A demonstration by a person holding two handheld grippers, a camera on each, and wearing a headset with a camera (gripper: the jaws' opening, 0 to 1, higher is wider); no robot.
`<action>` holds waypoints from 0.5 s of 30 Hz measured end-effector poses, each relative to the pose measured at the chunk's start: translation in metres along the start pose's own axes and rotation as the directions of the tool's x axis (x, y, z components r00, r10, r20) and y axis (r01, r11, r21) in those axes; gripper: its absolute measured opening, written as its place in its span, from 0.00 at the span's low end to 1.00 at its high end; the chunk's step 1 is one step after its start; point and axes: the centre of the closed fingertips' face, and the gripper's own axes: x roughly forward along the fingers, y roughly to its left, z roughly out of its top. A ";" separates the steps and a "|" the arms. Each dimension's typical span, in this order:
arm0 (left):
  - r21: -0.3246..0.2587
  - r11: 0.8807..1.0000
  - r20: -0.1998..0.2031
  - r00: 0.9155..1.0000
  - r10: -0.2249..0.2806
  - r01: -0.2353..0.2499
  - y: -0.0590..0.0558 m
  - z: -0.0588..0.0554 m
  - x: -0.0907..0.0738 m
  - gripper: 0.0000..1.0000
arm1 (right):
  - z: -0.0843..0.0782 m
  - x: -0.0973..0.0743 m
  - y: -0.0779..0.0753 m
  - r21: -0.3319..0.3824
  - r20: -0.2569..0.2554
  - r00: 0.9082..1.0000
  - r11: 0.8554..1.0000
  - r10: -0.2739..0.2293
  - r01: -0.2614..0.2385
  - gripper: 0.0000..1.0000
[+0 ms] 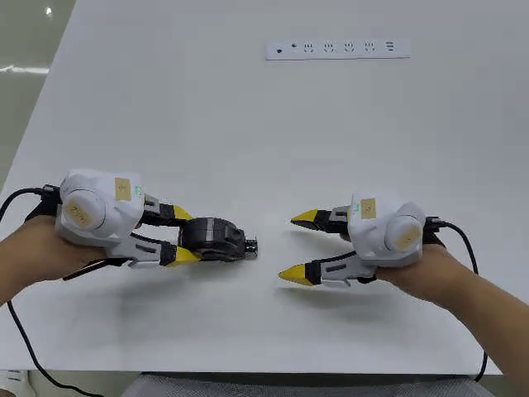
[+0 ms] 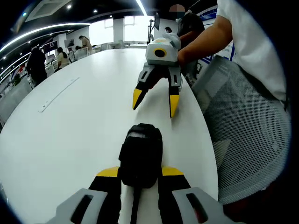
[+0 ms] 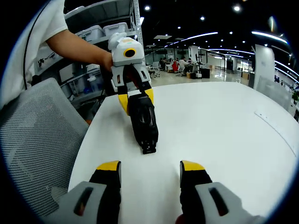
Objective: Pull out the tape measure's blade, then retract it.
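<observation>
Tape measure (image 1: 216, 239) on the white table (image 1: 248, 124), near and left, black, held tight in the left gripper (image 1: 183, 235), right gripper (image 1: 288, 248) near on its right, jaws wide, holding nothing

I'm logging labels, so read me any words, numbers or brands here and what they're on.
None can be read.
Marks on the tan stickers of the left gripper and right gripper: too small.
No legible print on the tape measure or the power strip.
</observation>
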 end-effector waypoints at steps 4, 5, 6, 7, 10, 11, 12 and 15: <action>0.009 1.000 -0.005 1.000 -0.004 0.004 0.000 -0.001 0.000 0.27 | 0.003 0.009 0.001 -0.008 0.015 1.000 1.000 0.014 -0.014 0.47; 0.010 1.000 -0.005 1.000 -0.005 0.005 0.000 -0.001 0.000 0.27 | 0.003 0.012 0.001 -0.015 0.014 1.000 1.000 0.014 -0.013 0.46; 0.012 1.000 -0.007 1.000 -0.007 0.007 0.000 -0.001 0.000 0.27 | 0.003 0.015 0.002 -0.019 0.016 1.000 1.000 0.020 -0.019 0.46; 0.015 1.000 -0.008 1.000 -0.009 0.010 0.000 -0.001 0.000 0.27 | 0.004 0.016 0.002 -0.021 0.020 1.000 1.000 0.021 -0.021 0.44; 0.018 1.000 -0.013 1.000 -0.012 0.012 0.000 -0.001 0.000 0.27 | 0.007 0.022 0.002 -0.028 0.028 0.999 0.999 0.023 -0.022 0.43; 0.019 1.000 -0.014 1.000 -0.012 0.012 0.000 -0.001 0.000 0.27 | 0.008 0.024 0.002 -0.032 0.036 0.999 0.999 0.024 -0.023 0.41; 0.020 1.000 -0.015 1.000 -0.013 0.014 0.000 -0.002 0.000 0.27 | 0.009 0.025 0.001 -0.035 0.039 0.999 0.999 0.024 -0.023 0.40; 0.021 1.000 -0.016 1.000 -0.017 0.017 0.000 -0.002 0.000 0.27 | 0.010 0.031 0.002 -0.046 0.043 0.999 0.998 0.032 -0.030 0.37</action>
